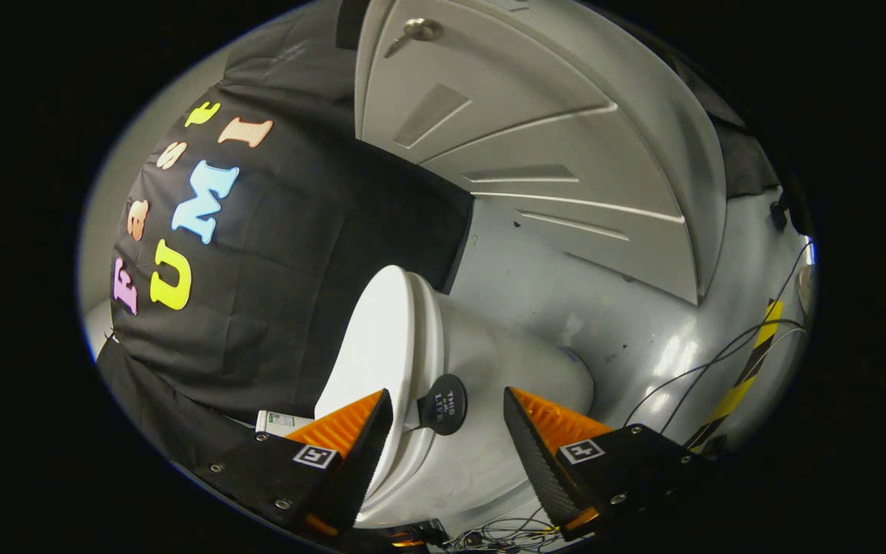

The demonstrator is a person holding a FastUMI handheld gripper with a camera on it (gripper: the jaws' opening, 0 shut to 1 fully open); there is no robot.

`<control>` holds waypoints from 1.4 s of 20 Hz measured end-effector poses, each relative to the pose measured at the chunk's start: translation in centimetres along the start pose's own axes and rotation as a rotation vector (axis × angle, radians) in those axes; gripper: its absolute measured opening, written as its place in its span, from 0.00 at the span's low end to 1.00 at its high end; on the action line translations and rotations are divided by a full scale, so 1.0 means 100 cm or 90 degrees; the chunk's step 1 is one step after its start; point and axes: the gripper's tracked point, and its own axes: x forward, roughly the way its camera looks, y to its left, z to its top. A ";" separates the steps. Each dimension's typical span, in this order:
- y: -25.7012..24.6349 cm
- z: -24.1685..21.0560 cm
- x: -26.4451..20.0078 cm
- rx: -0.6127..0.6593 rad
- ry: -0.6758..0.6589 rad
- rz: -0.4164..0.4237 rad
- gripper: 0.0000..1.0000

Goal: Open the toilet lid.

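The view is rolled on its side, with the floor toward the right finger. The white toilet [489,369] stands just ahead of the fingers. Its lid [370,346] lies down on the bowl, its flat top facing the left finger's side. A round black lift tab [443,404] sticks out from the lid's edge toward me. My gripper [447,394] is open, with nothing held. The tab sits in the gap between the orange-and-black fingertips [366,419], a little ahead of them, and I cannot tell whether either touches it.
A white panelled door [535,131] with a metal handle [421,29] stands behind the toilet. Thin cables [720,362] and a yellow-black tape strip [751,369] run over the grey floor [643,308]. A small white box [281,422] lies by the left finger.
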 end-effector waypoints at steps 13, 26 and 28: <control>0.012 0.005 0.017 0.070 0.010 0.042 0.36; 0.017 0.006 0.015 0.053 0.029 0.025 0.00; 0.020 0.007 0.014 0.031 0.046 0.005 0.00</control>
